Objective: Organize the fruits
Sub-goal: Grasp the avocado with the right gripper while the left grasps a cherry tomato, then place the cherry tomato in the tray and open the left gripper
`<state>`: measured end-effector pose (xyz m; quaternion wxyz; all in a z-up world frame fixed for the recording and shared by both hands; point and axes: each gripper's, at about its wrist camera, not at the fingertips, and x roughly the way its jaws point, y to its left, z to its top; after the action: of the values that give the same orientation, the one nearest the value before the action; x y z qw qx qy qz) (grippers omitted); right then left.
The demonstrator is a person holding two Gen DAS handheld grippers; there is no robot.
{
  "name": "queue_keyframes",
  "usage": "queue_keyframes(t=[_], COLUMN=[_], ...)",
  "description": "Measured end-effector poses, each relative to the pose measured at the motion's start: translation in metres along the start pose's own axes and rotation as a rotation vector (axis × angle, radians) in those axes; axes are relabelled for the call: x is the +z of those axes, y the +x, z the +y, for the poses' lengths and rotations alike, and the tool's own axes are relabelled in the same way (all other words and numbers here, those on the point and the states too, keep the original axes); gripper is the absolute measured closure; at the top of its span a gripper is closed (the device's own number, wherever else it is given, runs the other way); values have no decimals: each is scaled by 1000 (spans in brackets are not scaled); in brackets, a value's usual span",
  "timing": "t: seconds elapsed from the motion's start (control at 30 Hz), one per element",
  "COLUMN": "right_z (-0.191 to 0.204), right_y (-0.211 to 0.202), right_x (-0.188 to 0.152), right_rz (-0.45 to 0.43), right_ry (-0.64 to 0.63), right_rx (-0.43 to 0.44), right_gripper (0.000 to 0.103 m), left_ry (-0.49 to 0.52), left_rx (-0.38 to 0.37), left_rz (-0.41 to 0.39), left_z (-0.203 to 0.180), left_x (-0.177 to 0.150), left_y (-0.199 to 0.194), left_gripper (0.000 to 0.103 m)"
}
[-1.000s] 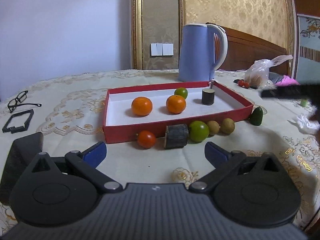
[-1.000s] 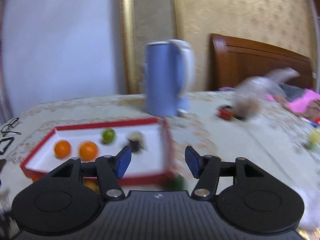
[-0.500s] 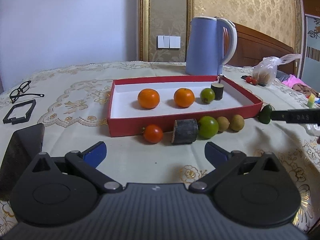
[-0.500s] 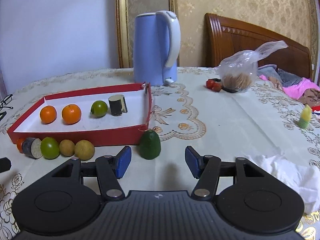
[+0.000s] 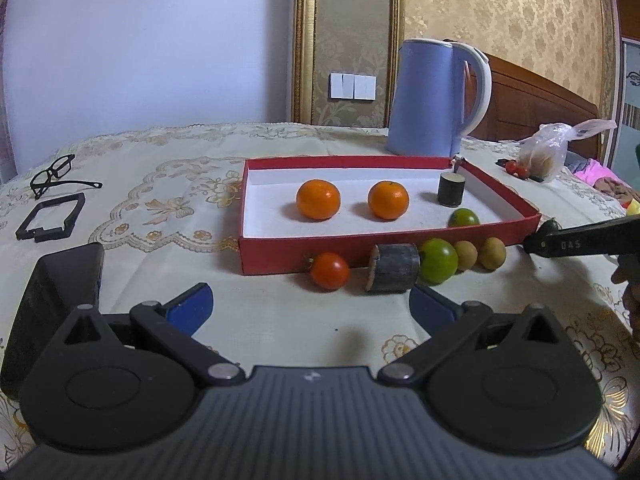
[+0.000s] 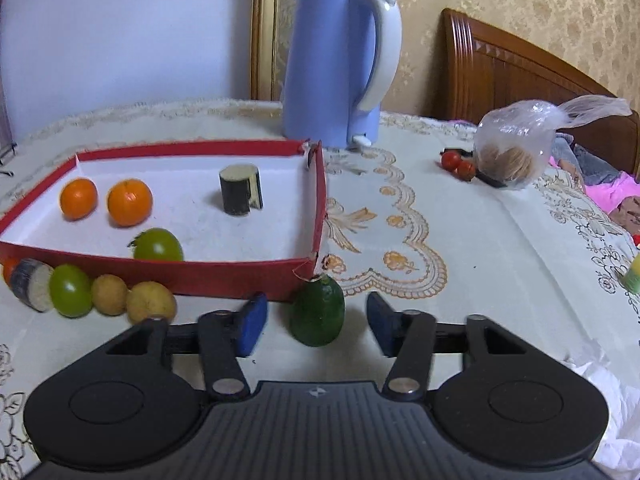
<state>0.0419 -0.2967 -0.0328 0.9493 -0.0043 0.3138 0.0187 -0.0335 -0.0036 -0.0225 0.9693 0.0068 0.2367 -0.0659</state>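
Observation:
A red tray (image 5: pixel 400 255) (image 6: pixel 224 273) holds two oranges (image 5: pixel 318 199) (image 5: pixel 388 200), a green fruit (image 5: pixel 463 218) (image 6: pixel 157 245) and a dark cylinder piece (image 5: pixel 451 189) (image 6: pixel 239 189). In front of it lie a red tomato (image 5: pixel 329 271), a dark cylinder (image 5: pixel 393 268), a green fruit (image 5: pixel 437 260) and two yellowish fruits (image 5: pixel 465 255) (image 5: pixel 493 253). A dark green avocado (image 6: pixel 317 311) stands at the tray's near right corner, between my right gripper's open fingers (image 6: pixel 313 323). My left gripper (image 5: pixel 310 309) is open and empty, short of the row.
A blue kettle (image 5: pixel 438 98) (image 6: pixel 340 68) stands behind the tray. Glasses (image 5: pixel 56 176) and a black frame (image 5: pixel 50 218) lie at the left. A plastic bag (image 6: pixel 520 142) and small tomatoes (image 6: pixel 456 164) lie at the right. White tissue (image 6: pixel 612 400) lies at the near right.
My right gripper has moved forward, so the avocado now sits between its fingers. The green fruit in the tray has rolled toward the front wall. The left gripper moved closer to the tray.

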Motion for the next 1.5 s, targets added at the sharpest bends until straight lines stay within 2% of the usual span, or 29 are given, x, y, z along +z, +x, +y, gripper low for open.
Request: queue_keyframes(t=[0.07,0.23,0.47,0.5,0.77,0.87,0.93,1.0,1.07,1.1,1.33,1.5], right_z=[-2,-3,0,2,1,2,4,6,6,6,8,14], right_y=[0,-21,-60,-62,-64,-64,-63,-63,-63,-64,-73,-81], right_x=[0,-8,-22,-22,-25,-26,-26,-27,-27,-27,-27,-24], right_rz=[2,-54,-137,-141,-155,-155,-154,-154,-156,-157,-178,-200], right_ry=[20,41,75,72,79,75,73,69,70,71,72,63], right_rx=[1,-27,62,62,72,71,74,78,83,86,98,109], right_gripper=[76,76,76,76,76,76,76,76,76,76,76,76], left_ry=[0,5,13,20,47,35,23,-2,8,12,8,22], left_rx=[-4,20,143,146,96,93,73,76,57,44,9,18], left_rz=[2,-26,-15,-7,100,124,152,160,157,156,148,102], left_z=[0,6,10,9,-4,-6,-9,-9,-11,-12,-9,-4], left_x=[0,6,23,24,22,25,27,28,28,28,26,28], left_y=[1,-1,15,18,47,56,63,67,67,66,58,39], left_gripper=[0,0,6,10,17,28,45,49,62,72,76,76])
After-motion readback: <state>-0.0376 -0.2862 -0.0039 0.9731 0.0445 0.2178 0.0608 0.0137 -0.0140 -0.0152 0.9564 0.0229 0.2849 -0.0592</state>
